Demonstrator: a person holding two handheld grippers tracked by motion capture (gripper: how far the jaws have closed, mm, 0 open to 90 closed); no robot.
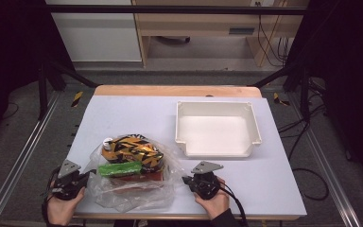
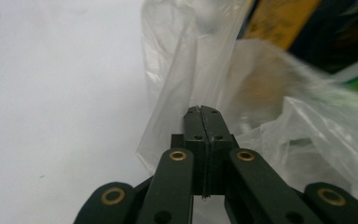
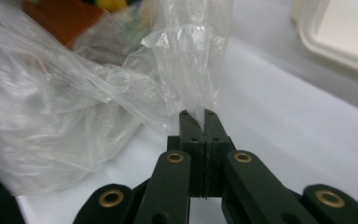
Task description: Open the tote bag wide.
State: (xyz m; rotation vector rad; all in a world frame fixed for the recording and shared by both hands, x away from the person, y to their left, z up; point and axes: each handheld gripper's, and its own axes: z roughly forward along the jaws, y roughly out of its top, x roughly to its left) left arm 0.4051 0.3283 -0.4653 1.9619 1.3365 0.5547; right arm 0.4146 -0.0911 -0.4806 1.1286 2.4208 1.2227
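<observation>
- Clear plastic bag (image 1: 132, 182): thin, crinkled film, lying slumped at the near left of the table (image 1: 123, 111), between the two grippers.
- Contents seen through the film from the high view: a glossy orange-and-black packet (image 1: 132, 150), a green packet (image 1: 119, 169) and a red-brown box (image 1: 144, 178) beneath.
- Left gripper (image 2: 202, 111): jaws pressed together, pinching a fold of the bag's film (image 2: 177, 93) at its left edge.
- Right gripper (image 3: 197, 116): jaws pressed together on a twisted strip of the film (image 3: 191, 56) at the bag's right edge.
- Both gripper views show the pinch itself; the high view shows the hands and gripper bodies (image 1: 66, 182) (image 1: 203, 182) low at the near table edge.
- White tray (image 1: 216, 109): rigid, rectangular, raised walls, far right of the bag and well apart from it; its corner appears in the right gripper view (image 3: 335, 42).
</observation>
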